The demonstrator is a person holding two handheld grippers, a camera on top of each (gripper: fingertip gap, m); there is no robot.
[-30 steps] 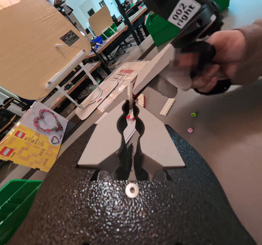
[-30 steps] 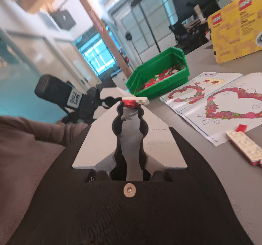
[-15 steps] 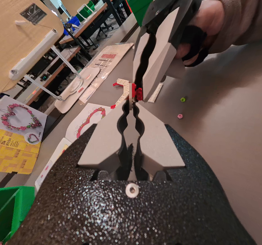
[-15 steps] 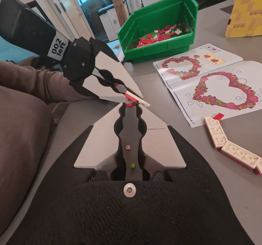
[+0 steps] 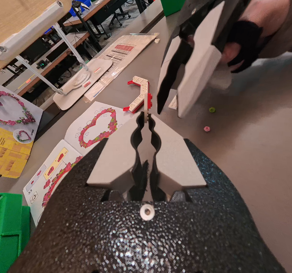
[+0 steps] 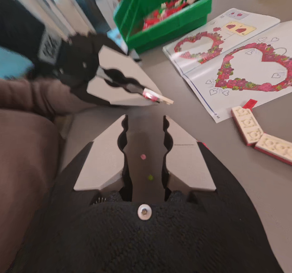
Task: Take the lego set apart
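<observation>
My left gripper (image 5: pixel 146 115) is shut on a small white plate with a red brick stuck to it (image 5: pixel 148 101), held above the grey table. It also shows in the right wrist view (image 6: pixel 158 99), still holding that piece (image 6: pixel 164 100). My right gripper (image 6: pixel 145 117) is open and empty, a short way back from the piece; in the left wrist view (image 5: pixel 169 114) it hangs just right of the piece. The rest of the set, a curved white and red chain (image 5: pixel 140 95), lies on the table and shows in the right wrist view (image 6: pixel 252 132).
A green bin (image 6: pixel 165 25) with loose pieces stands beyond an open instruction booklet (image 6: pixel 237 60). A pink stud (image 5: pixel 206 129) and a green stud (image 5: pixel 212 109) lie loose on the table. A yellow box (image 5: pixel 11 155) and a lamp base (image 5: pixel 82 82) are at the left. My two grippers' fingertips are within a few centimetres of each other.
My right gripper has let go of the red brick, opened wide and drawn back. My left gripper keeps the white and red piece and has come lower over the table.
</observation>
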